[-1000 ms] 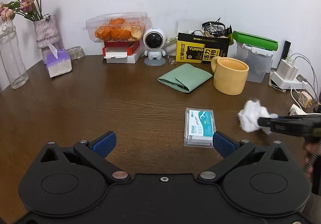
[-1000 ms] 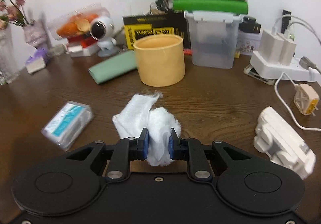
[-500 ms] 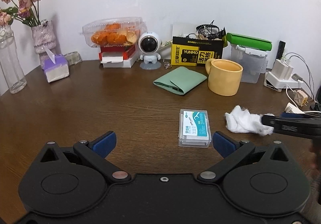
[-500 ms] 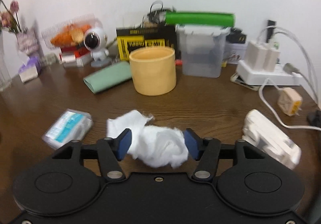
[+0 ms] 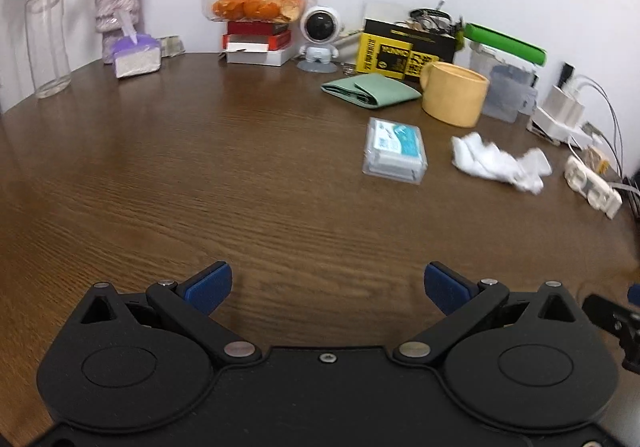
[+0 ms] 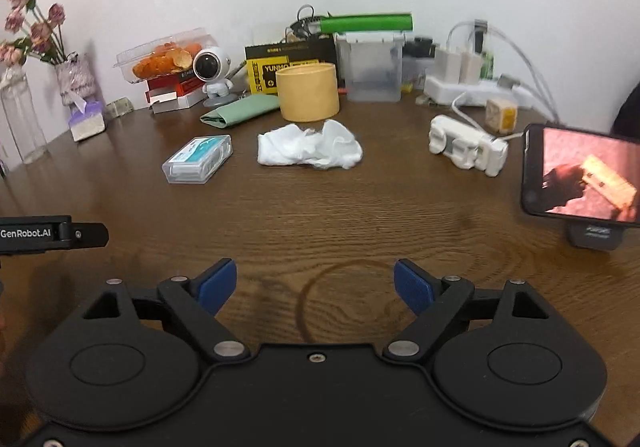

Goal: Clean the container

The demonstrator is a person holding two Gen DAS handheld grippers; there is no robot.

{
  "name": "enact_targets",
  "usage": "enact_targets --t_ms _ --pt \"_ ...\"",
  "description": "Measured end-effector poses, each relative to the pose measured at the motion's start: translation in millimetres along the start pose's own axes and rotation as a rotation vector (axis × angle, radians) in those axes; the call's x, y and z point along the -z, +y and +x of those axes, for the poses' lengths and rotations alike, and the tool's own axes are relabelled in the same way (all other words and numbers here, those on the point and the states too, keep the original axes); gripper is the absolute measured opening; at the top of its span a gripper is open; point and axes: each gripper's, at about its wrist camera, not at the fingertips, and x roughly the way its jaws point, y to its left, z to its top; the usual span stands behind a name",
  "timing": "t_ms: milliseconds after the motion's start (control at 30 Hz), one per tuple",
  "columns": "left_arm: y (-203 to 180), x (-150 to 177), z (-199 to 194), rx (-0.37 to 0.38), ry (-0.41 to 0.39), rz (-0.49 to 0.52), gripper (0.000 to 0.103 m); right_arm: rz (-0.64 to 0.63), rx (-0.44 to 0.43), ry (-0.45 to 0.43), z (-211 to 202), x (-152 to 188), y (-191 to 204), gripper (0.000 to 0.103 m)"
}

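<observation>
Left wrist view. Left hand-held gripper [image 5: 327, 286] stood released, blue pads spread wide over bare bench [image 5: 200, 175], grasping nothing. Mug [image 5: 454, 94], yellow, upright, sat toward the far right, handle turned to the left. Tissue [image 5: 500, 162], white and crumpled, lay loose on the bench just in front of the mug and apart from it. Clear box [image 5: 394, 155] with a teal label lay flat to the left of the tissue. Green cloth [image 5: 370, 90], folded, lay behind the box.

Right wrist view. Right hand-held gripper [image 6: 315, 286] likewise stood released and empty, low over the bench near a faint ring mark. Tissue [image 6: 310, 146] lay straight ahead, well clear of the pads; mug [image 6: 309, 91] stood just behind it, mouth up. Clear box [image 6: 198, 159] lay to the left. Phone [image 6: 582, 177] on a stand, screen lit, stood at the right edge.

Handling, as judged. Which item is the container to be cleaned is not certain; the mug seems likeliest. It appears stiff, smooth-walled and probably ceramic, so moderately heavy, breakable, and liable to slip between flat pads. Best hold would be across the rim wall or on the handle. Tissue is soft and near weightless; pinch it at the bunched middle.
</observation>
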Motion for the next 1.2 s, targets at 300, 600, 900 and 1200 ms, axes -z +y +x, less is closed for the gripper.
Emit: enact_targets --t_ms 300,600,900,1200 --pt "-16 15 10 0.02 0.038 0.121 0.103 0.035 0.055 0.042 13 7 6 0.089" --pt "-20 17 15 0.003 0.018 0.123 0.103 0.027 0.084 0.069 26 6 11 0.1" --pt "-23 17 16 0.003 0.007 0.125 0.103 0.003 0.134 0.092 36 3 19 0.103" --pt "-28 18 17 0.041 0.008 0.155 0.103 0.017 0.154 0.092 40 0 21 0.103"
